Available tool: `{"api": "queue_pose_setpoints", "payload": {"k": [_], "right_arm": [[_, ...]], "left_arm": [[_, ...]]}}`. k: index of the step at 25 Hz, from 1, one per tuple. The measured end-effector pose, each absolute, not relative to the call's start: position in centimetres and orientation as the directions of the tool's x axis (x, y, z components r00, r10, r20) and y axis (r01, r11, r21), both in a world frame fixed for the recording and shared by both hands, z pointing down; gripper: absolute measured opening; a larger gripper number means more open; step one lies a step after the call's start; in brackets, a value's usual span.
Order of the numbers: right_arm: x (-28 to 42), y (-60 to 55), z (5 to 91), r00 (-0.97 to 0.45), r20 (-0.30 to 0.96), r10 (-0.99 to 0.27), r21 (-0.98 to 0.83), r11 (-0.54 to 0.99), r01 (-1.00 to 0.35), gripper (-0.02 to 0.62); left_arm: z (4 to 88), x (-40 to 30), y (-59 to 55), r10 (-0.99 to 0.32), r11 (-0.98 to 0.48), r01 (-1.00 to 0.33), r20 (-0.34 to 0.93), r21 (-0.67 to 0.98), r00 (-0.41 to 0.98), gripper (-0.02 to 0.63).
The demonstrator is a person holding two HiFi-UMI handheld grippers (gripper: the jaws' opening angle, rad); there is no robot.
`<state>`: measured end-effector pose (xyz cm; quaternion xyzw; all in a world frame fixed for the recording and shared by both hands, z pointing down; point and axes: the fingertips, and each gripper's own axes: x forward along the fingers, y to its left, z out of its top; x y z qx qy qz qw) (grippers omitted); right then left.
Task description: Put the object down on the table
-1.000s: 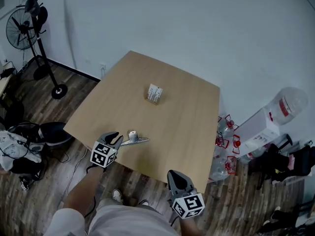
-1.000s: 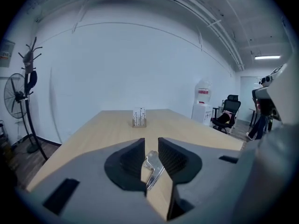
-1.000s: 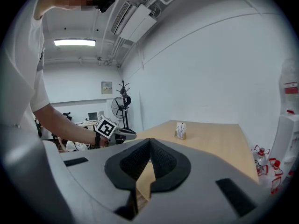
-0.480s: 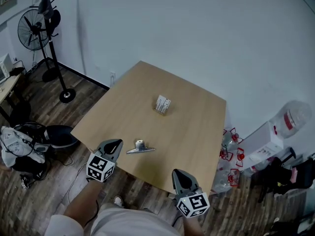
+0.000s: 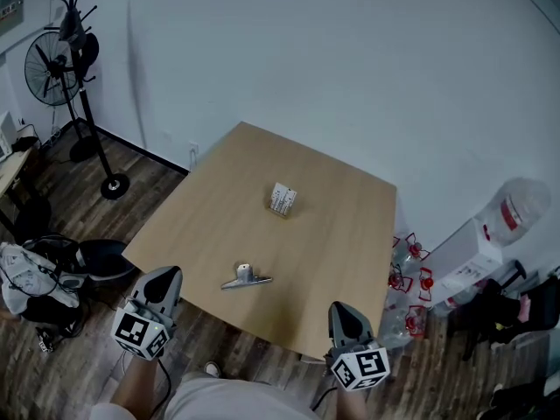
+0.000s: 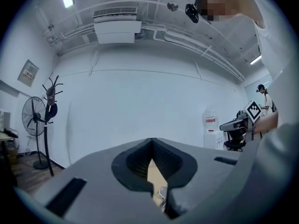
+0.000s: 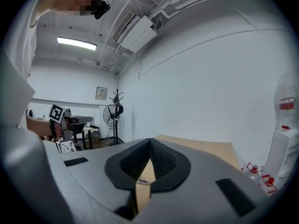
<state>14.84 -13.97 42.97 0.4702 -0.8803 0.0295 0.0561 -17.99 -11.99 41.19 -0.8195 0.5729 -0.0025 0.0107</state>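
Resting on the table [image 5: 337, 234] near its front edge: metal clip [image 5: 245, 277], apart from both grippers. Left gripper [image 5: 166, 276] at the near-left edge, jaws closed, empty. Right gripper [image 5: 342, 310] at the near-right edge, jaws closed, empty. Small white box [image 5: 282, 199] mid-table.

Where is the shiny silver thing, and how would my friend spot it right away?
Look at the light wooden table standing by the white wall. Close to its near edge, the side nearest the person, lies a small silver metal clip. The only other thing on it is a little white pack in the middle; the clip is flat, shiny and grey.
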Motion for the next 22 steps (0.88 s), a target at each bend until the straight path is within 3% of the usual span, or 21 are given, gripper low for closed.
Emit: {"api": "queue_pose_setpoints", "payload": {"k": [22], "right_arm": [[15.5, -13.4, 41.7, -0.503, 0.112, -0.857, 0.024, 0.508, -0.861, -0.001]], "left_arm": [[37.0, -20.0, -7.9, -0.956, -0.271, -0.963, -0.121, 0.004, 0.269, 0.006]]}}
